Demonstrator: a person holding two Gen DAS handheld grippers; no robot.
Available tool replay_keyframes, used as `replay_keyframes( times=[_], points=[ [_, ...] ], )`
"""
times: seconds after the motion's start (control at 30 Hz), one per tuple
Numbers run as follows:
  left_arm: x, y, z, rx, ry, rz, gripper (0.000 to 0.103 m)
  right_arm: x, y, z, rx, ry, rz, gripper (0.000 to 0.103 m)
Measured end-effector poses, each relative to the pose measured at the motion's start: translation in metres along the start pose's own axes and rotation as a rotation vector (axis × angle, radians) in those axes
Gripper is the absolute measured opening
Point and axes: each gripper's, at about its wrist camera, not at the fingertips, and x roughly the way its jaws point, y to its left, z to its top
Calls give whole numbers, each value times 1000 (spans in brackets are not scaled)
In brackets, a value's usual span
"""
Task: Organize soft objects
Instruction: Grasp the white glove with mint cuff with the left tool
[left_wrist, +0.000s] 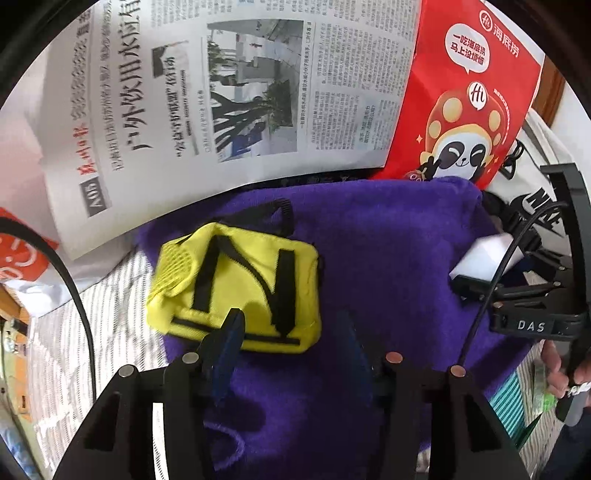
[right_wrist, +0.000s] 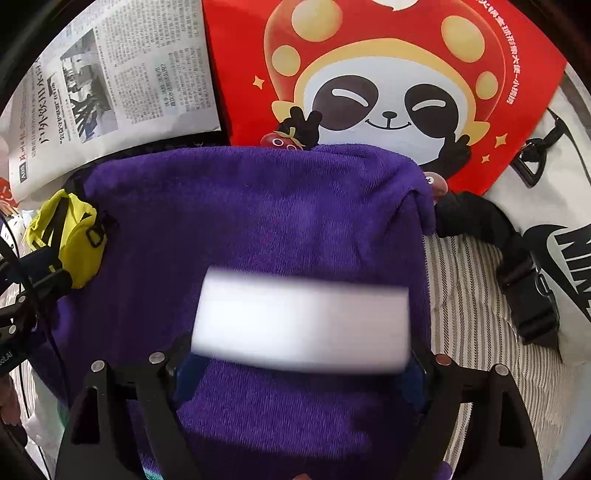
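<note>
A purple towel lies spread on a striped sheet; it also shows in the right wrist view. A yellow pouch with black straps rests on the towel's left part, and shows at the left in the right wrist view. My left gripper is open just above the pouch's near edge, its left finger over the pouch. My right gripper is shut on a white sponge block held above the towel; the block also shows in the left wrist view.
A newspaper lies behind the towel. A red panda-print bag lies at the back right, also in the right wrist view. A white Nike bag with a black buckle strap lies to the right on the striped sheet.
</note>
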Motion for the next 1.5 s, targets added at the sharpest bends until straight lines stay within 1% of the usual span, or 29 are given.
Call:
replay_keyframes(
  times=[0.07, 0.17, 0.3, 0.37, 0.53, 0.63, 0.7, 0.73, 0.77, 0.87, 0.93, 1.13, 1.33, 1.43, 1.5],
  points=[
    [-6, 3, -3, -2, 1, 6, 51, -4, 0, -1, 4, -11, -3, 89],
    [-18, 6, -6, -10, -3, 8, 51, -14, 1, -1, 6, -25, 0, 89],
    [-35, 11, -12, -8, -14, 9, 51, -32, -3, 1, 40, -60, 43, 89],
    [-44, 12, -14, -7, -20, 13, 51, -44, -5, 0, 56, -84, 48, 89],
    [-70, 16, -21, -6, -45, 17, 51, -73, -8, -8, 64, -125, 64, 89],
    [-88, 17, -30, -2, -60, 21, 51, -97, -16, -28, 69, -141, 49, 89],
    [-99, 17, -38, 5, -64, 22, 51, -106, -25, -35, 75, -142, 56, 89],
    [-104, 16, -42, 10, -66, 25, 51, -114, -26, -46, 85, -145, 63, 89],
    [-108, 15, -46, 12, -69, 25, 51, -116, -27, -48, 91, -147, 69, 89],
    [-116, 11, -63, 14, -67, 6, 51, -127, -22, -69, 103, -155, 90, 89],
    [-118, 10, -78, 10, -58, -2, 55, -138, -21, -86, 109, -154, 94, 89],
    [-102, 10, -120, -12, 6, -35, 55, -154, -6, -128, 90, -145, 106, 89],
    [-79, 7, -138, 4, 59, -35, 55, -154, 0, -164, 100, -106, 117, 89],
    [-74, 4, -143, 5, 57, -56, 55, -151, -1, -176, 98, -86, 109, 89],
    [-72, 2, -146, 9, 56, -51, 55, -149, -3, -182, 99, -70, 99, 89]
  ],
)
